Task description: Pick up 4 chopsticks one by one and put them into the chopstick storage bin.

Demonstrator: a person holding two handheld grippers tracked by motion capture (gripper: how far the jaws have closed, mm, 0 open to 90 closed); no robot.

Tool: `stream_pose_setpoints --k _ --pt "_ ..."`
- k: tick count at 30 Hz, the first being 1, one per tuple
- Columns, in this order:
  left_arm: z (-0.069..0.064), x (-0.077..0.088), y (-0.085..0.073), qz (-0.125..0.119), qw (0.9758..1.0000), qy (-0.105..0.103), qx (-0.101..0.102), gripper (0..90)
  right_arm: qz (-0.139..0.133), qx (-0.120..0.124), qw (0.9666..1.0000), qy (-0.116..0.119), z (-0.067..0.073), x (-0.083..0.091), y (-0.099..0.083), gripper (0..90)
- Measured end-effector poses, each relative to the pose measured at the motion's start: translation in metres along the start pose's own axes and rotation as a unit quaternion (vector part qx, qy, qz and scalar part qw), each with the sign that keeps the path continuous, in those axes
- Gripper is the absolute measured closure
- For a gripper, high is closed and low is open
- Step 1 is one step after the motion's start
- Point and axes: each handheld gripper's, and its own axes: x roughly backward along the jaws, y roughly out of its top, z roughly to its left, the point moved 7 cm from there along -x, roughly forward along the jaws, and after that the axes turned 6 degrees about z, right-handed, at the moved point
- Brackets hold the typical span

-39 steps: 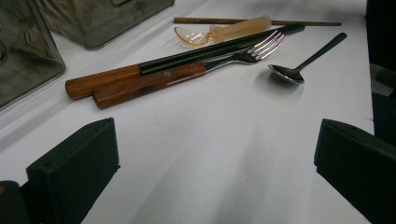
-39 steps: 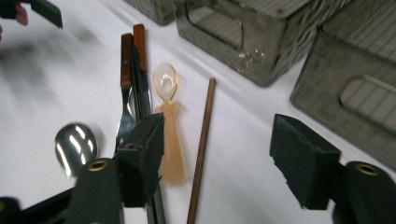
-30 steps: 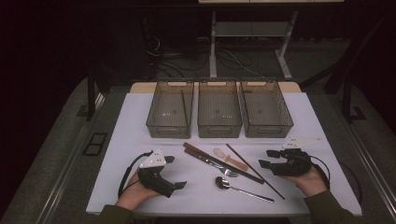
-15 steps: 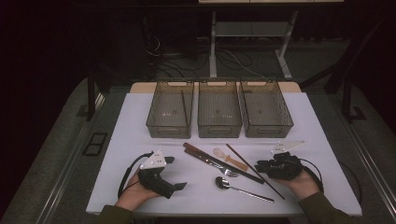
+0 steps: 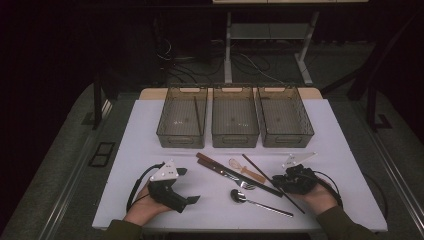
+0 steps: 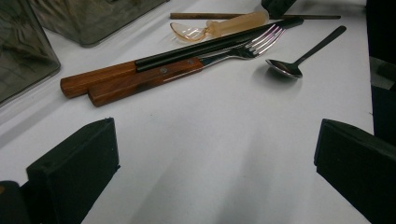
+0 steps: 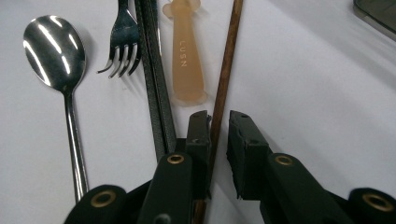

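Nearly together, the jaws of the right gripper [image 7: 218, 122] straddle a thin brown chopstick [image 7: 225, 70] that lies on the white table [image 5: 345, 150]. They have just been closing, and the stick runs up between them: its left side touches the left pad, while a narrow gap shows between the stick and the right pad, so the grip is not yet tight. From above, the right gripper [image 5: 281, 183] sits low over the near end of that chopstick [image 5: 260, 169], at the right of the cutlery cluster.

Just left of the brown stick lie a pale translucent spoon handle [image 7: 186, 60], a dark pair of chopsticks [image 7: 154, 70], a fork [image 7: 120, 51] and a steel spoon [image 7: 56, 51]. The pale handle's end lies close to the left jaw tip, and the dark pair runs along the outer side of that jaw, so there is little spare room on that side. To the right of the stick the tabletop is bare.

Over on the other side, the left gripper [image 5: 194, 200] rests on the table in the person's hand, its jaws wide apart with only white surface between them. Two wooden handles [image 6: 126, 79] lie ahead of it, well clear of both jaws.

Three clear bins [image 5: 235, 142] stand in a row along the far half of the table, well apart from both grippers. The near table edge runs just behind both hands.
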Motion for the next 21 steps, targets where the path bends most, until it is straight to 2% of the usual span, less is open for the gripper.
stream_pose_setpoints --k 11,21 --pt "-0.0007 -0.0006 -0.0005 0.002 1.0 -0.001 -0.001 0.0 0.005 0.019 0.9997 -0.012 -0.0017 -0.0024 -0.0006 83.4" --pt "-0.0007 -0.0006 -0.0005 0.002 1.0 -0.001 -0.002 0.0 0.008 0.018 0.9996 -0.022 -0.0011 -0.0024 0.0002 85.5"
